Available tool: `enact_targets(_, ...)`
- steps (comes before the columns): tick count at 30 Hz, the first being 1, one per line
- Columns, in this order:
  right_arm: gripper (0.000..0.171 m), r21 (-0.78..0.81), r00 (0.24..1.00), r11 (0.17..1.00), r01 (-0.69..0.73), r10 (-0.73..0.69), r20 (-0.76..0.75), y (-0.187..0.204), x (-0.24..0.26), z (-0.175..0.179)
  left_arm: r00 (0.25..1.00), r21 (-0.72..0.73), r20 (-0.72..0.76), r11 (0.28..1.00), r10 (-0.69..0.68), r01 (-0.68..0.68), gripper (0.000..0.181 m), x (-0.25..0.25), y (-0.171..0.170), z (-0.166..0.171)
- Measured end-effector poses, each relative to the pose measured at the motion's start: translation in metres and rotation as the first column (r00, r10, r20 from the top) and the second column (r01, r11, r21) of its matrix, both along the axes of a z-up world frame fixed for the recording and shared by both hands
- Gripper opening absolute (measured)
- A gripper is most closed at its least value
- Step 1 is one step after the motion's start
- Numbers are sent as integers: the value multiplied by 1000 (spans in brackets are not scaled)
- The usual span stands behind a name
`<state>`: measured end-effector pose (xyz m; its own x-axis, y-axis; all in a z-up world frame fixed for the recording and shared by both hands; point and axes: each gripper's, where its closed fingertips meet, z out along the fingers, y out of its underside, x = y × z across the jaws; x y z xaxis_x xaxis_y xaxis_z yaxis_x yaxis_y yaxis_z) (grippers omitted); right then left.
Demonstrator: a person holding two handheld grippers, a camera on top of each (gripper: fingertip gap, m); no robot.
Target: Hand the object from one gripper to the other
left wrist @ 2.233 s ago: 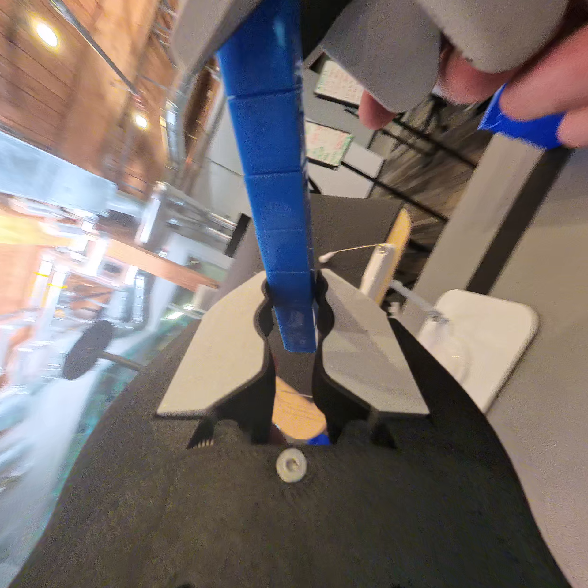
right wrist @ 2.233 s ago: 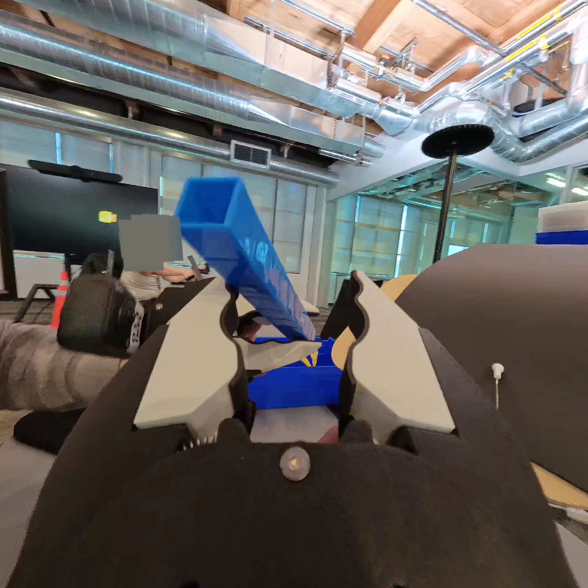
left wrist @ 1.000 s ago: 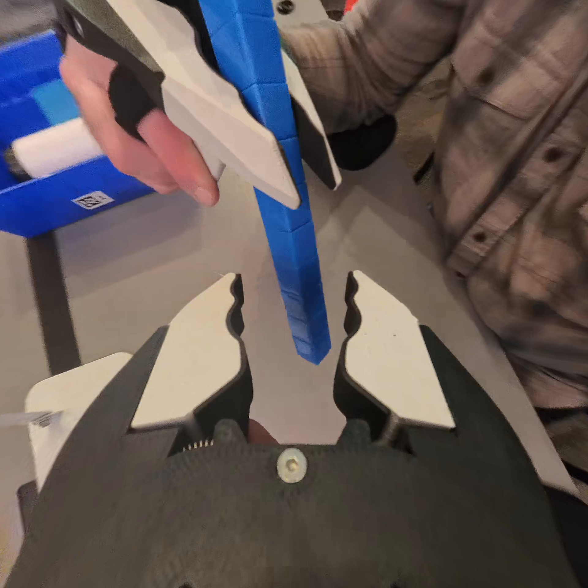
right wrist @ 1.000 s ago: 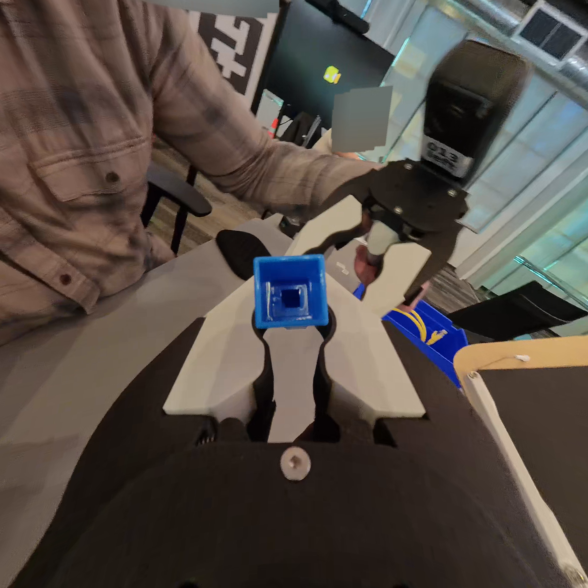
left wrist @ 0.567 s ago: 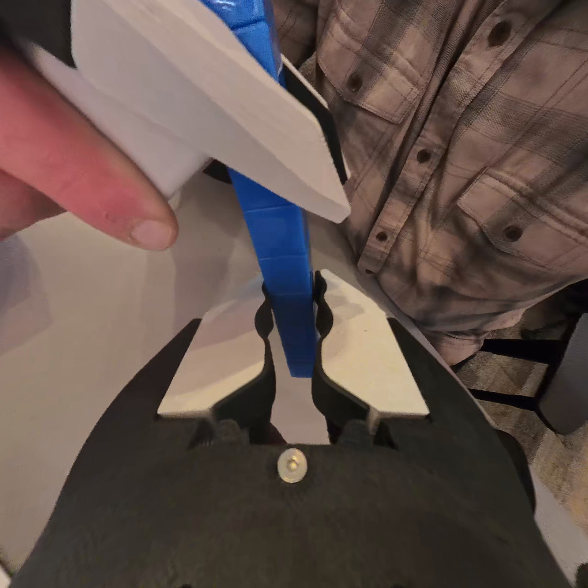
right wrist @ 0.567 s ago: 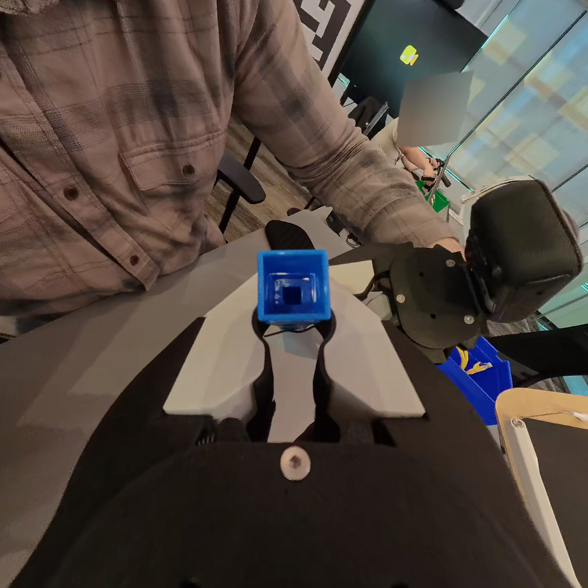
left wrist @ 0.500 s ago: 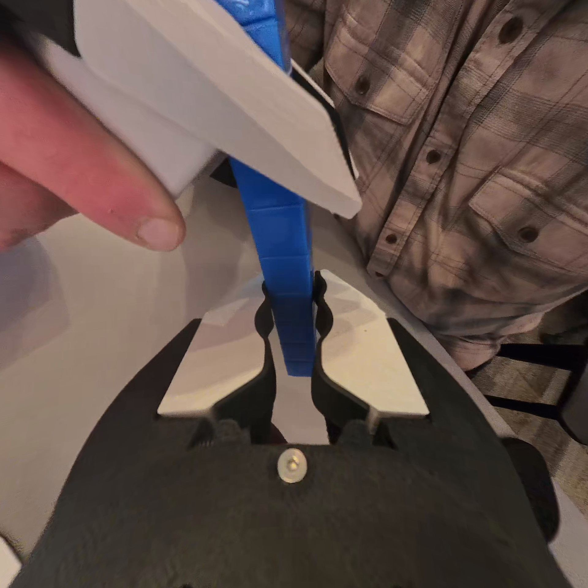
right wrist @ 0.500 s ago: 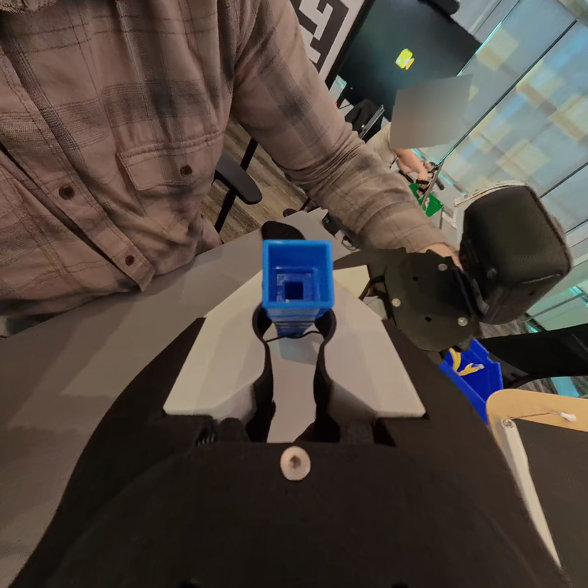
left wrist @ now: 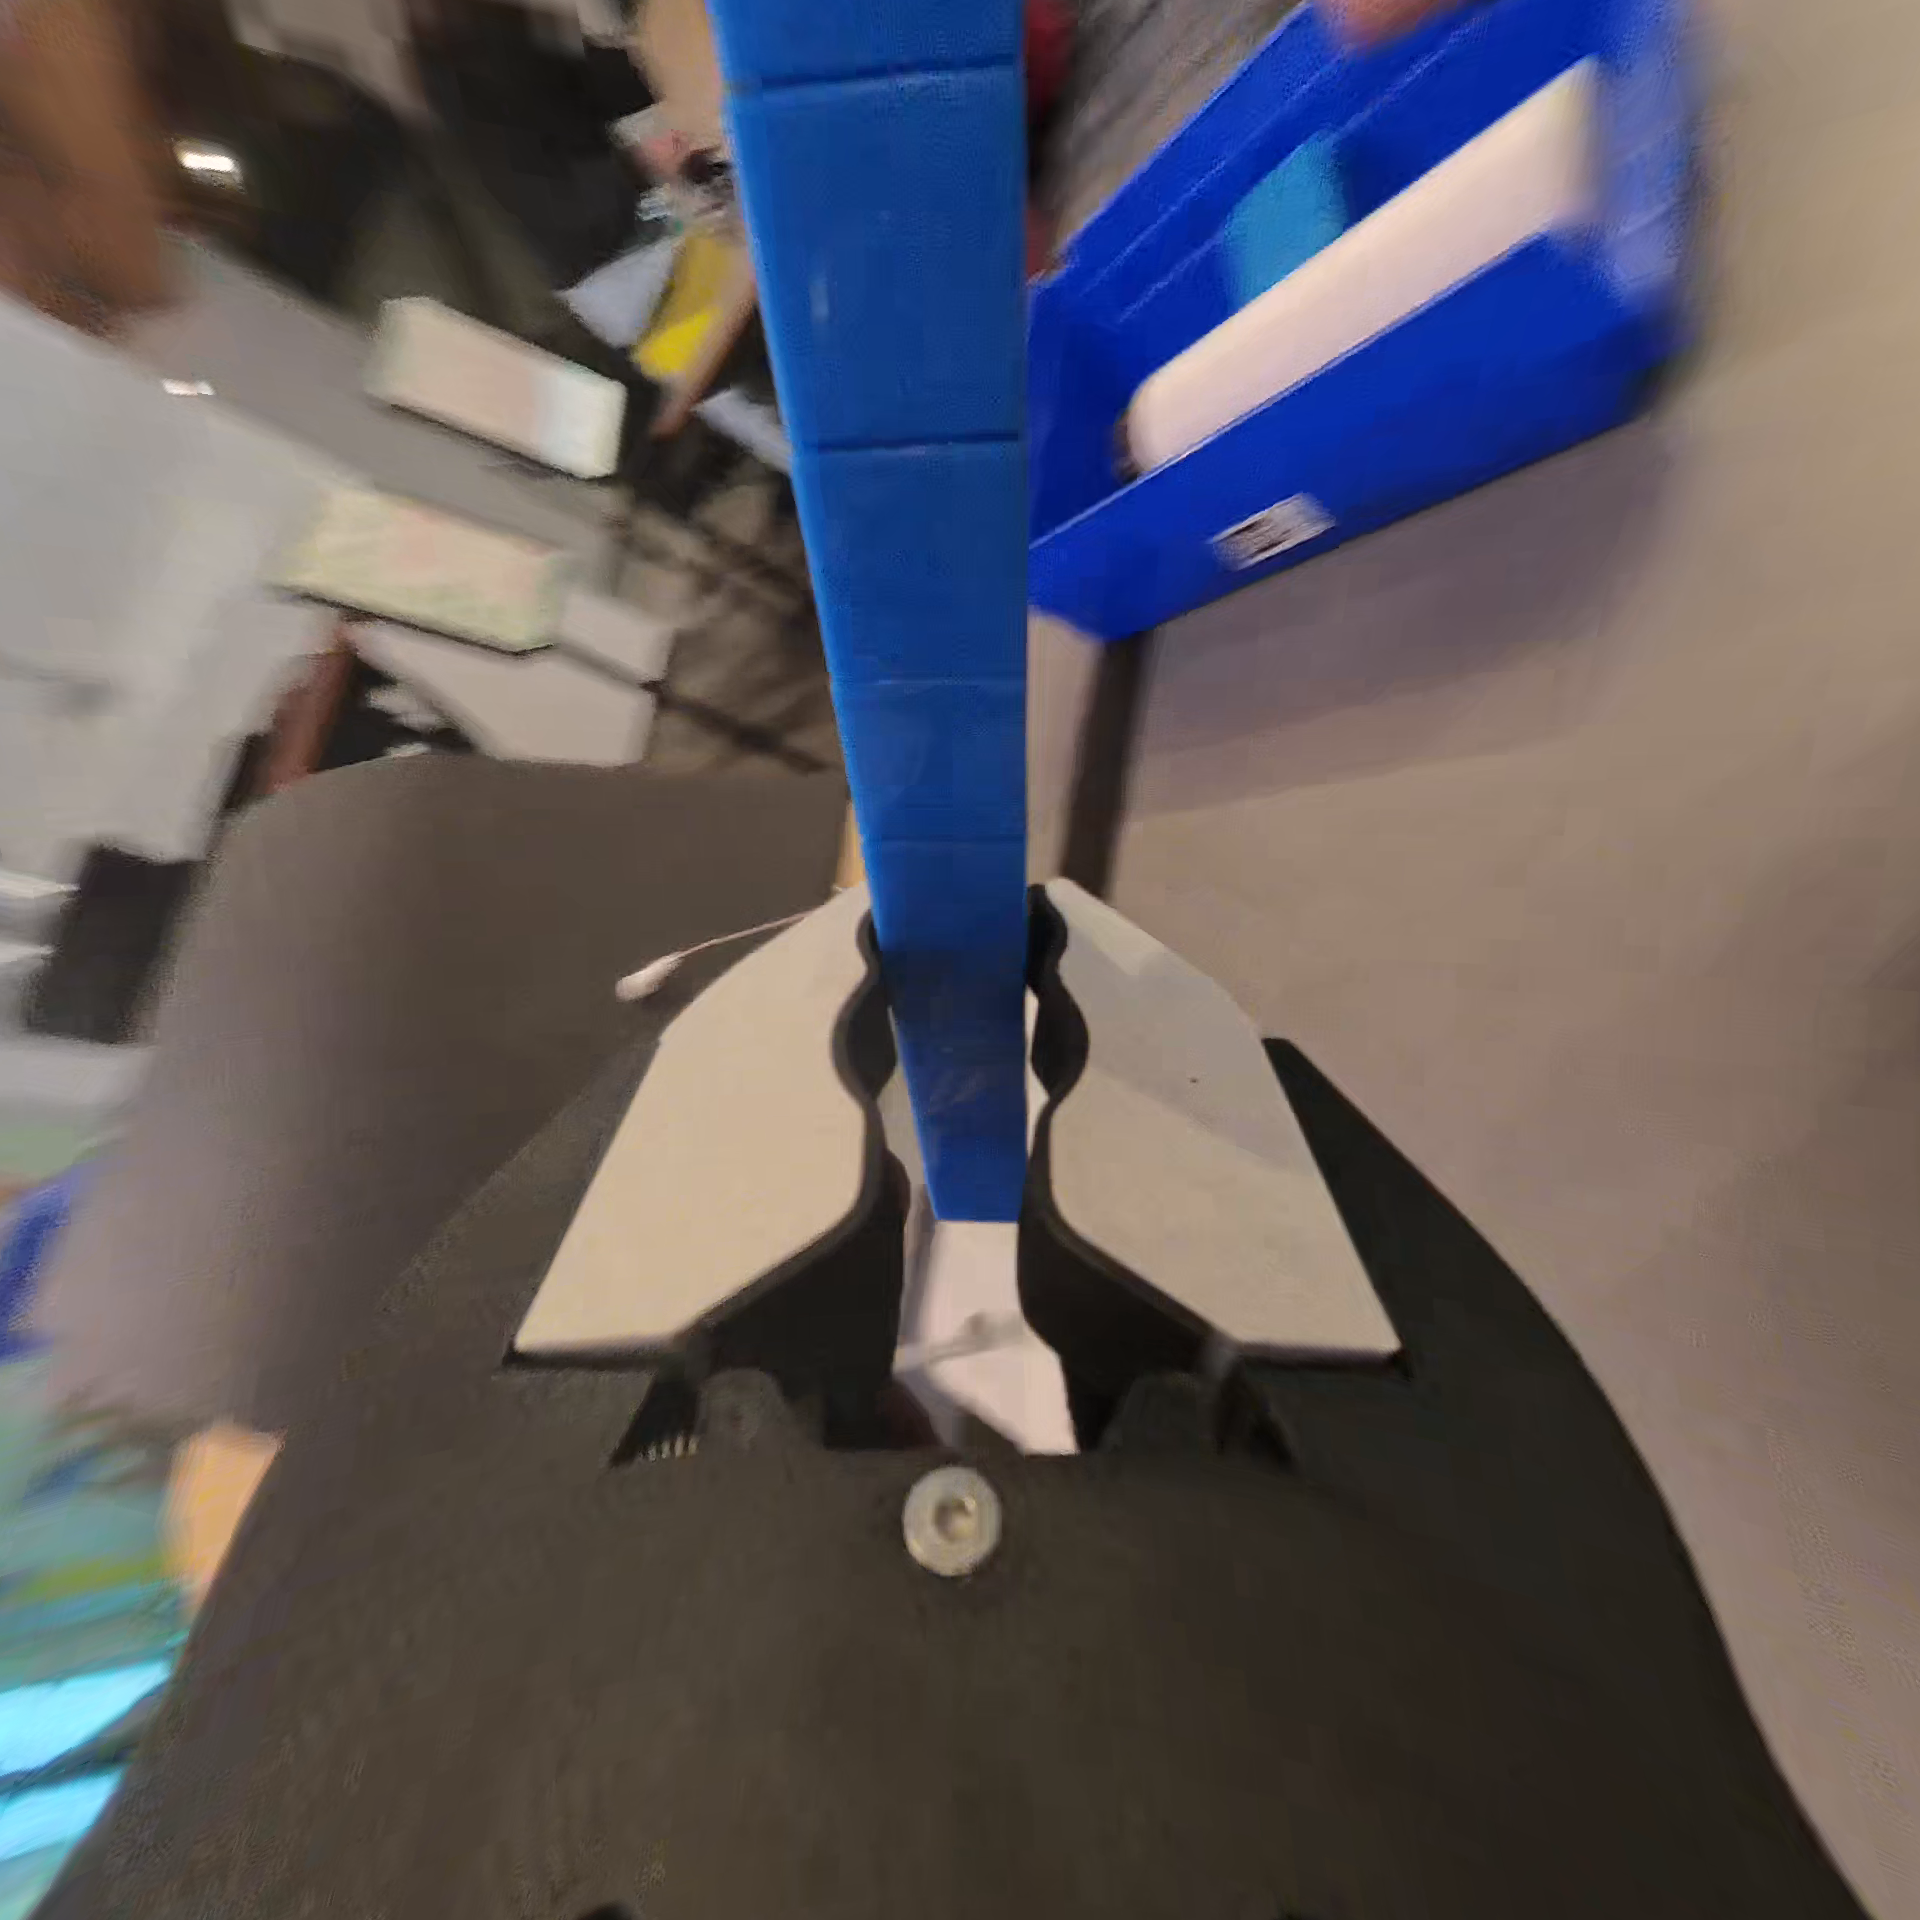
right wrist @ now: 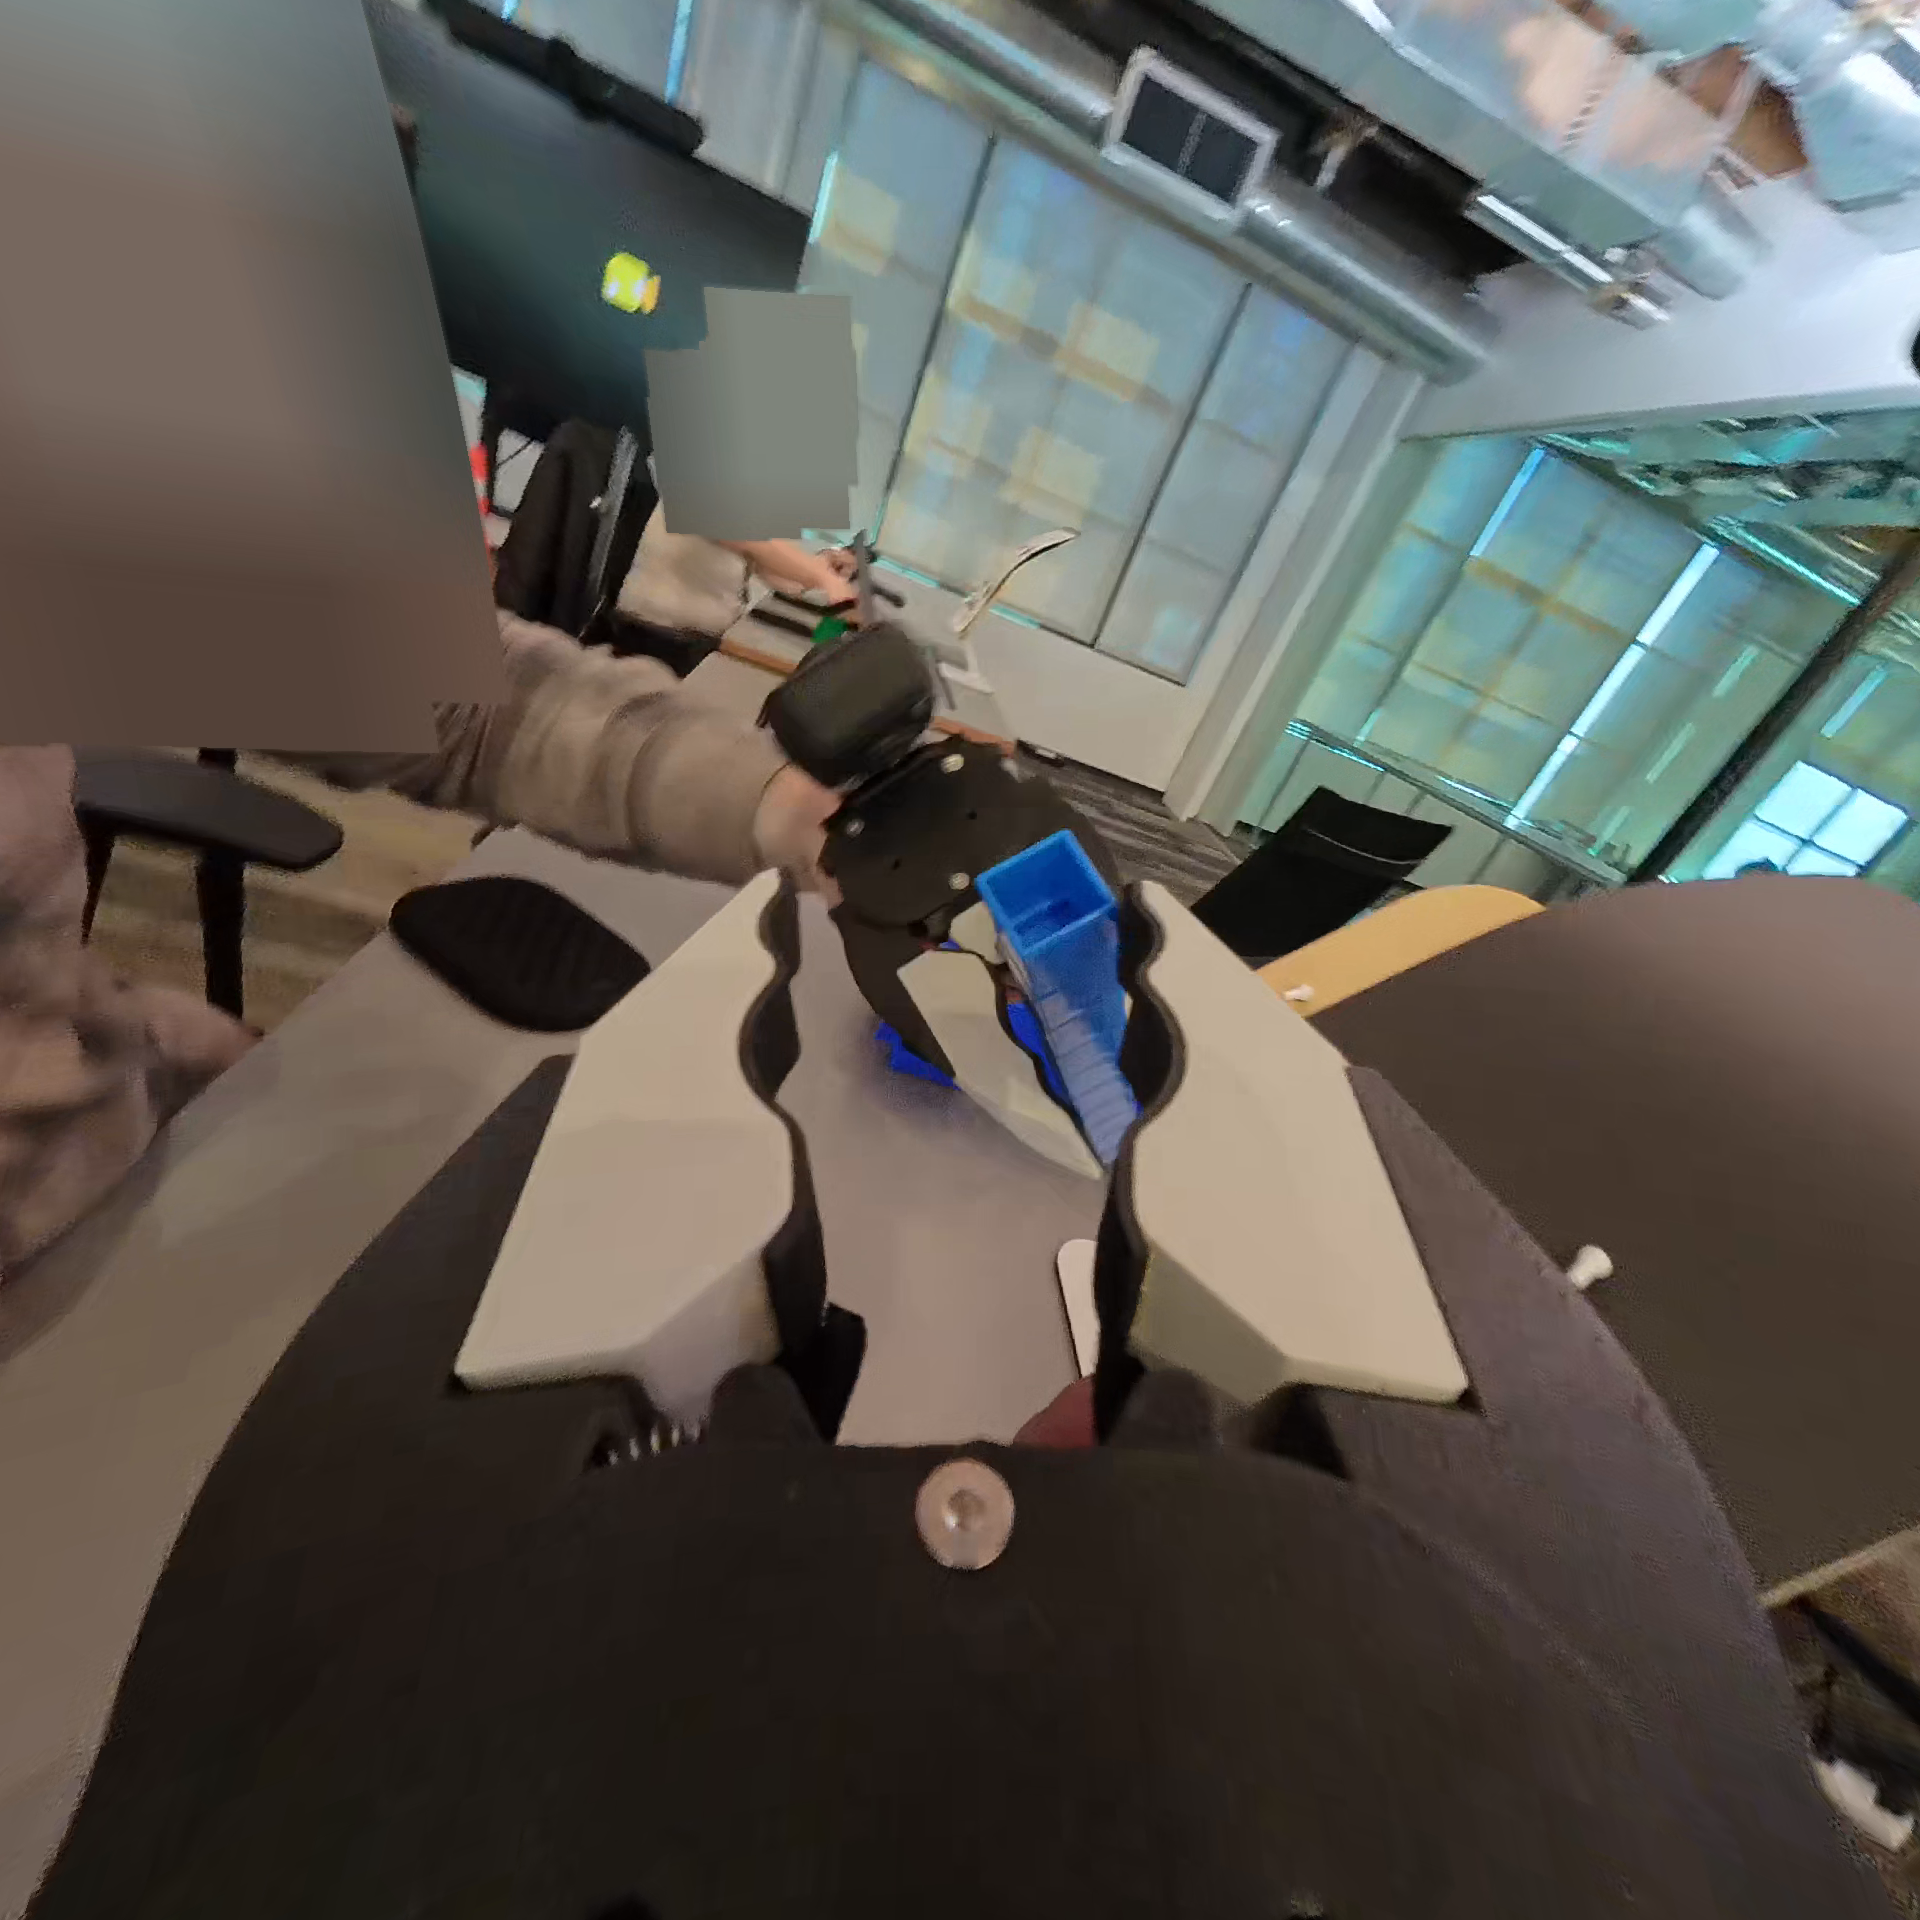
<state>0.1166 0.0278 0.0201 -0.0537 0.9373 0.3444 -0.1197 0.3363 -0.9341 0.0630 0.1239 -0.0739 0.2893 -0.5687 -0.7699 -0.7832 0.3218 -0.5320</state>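
Observation:
A long blue square tube [left wrist: 914, 582] is clamped at its lower end between the fingers of my left gripper [left wrist: 951, 909], which is shut on it. The tube runs up out of the left wrist view. In the right wrist view the tube [right wrist: 1060, 977] is farther off, its open end toward the camera, held by the left gripper, whose black body [right wrist: 914, 862] shows beyond. My right gripper [right wrist: 956, 904] is open and empty. The tube appears just inside its right finger [right wrist: 1247, 1122], with no grip on it.
A blue bin [left wrist: 1351, 364] holding a white item lies on the grey table [left wrist: 1558, 935]. A black pad [right wrist: 520, 966] lies on the table to the left. A dark panel with a wooden edge [right wrist: 1662, 1143] stands at the right. A person's sleeve [right wrist: 623, 769] reaches in.
Half a second ago both grippers were shut on the tube. The right gripper has opened and let go. The left gripper has swung away with the tube in it.

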Motion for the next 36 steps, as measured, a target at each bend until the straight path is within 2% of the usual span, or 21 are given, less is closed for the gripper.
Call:
enact_targets(4,36,-96,992,987,126,-127,-4,26,7,7,987,255,-21,955,161,-151,23,-23,23,19)
enact_targets(6,33,-98,985,980,173,-170,33,35,6,1,978,366,-40,913,206,-178,23,-29,27,27)
enact_targets(11,20,-141,969,960,242,-231,88,50,5,-8,964,486,-39,847,264,-212,23,-32,29,40)
enact_targets(15,16,-128,951,949,287,-267,155,54,-2,-19,941,582,-87,784,326,-218,23,-34,29,49)
enact_targets(18,1,-94,938,940,328,-313,147,59,-3,-19,925,630,-94,741,367,-230,23,-37,29,56)
enact_targets(22,0,-36,923,929,368,-360,137,65,-6,-19,914,642,-111,731,390,-234,23,-42,33,56)
enact_targets(24,0,6,913,918,397,-395,106,68,-7,-16,922,606,-97,757,374,-243,24,-43,34,55)
enact_targets(26,0,69,887,889,452,-457,73,72,-6,-12,923,563,-74,779,378,-275,51,-48,34,60)
enact_targets(28,0,157,846,838,522,-532,29,78,-4,-7,915,510,-11,790,403,-341,64,-59,29,71)
enact_targets(31,0,242,810,777,581,-582,-75,74,-7,5,911,246,228,885,344,-396,64,-68,15,78)
enact_targets(32,0,266,796,753,602,-592,-125,72,-9,10,896,113,322,927,307,-358,61,-64,8,76)
enact_targets(34,0,338,756,678,653,-612,-232,64,-15,18,818,-143,530,974,225,-175,63,-48,-10,77)
enact_targets(36,0,380,708,599,705,-620,-338,55,-21,25,661,-285,735,954,154,95,65,-31,-29,88)
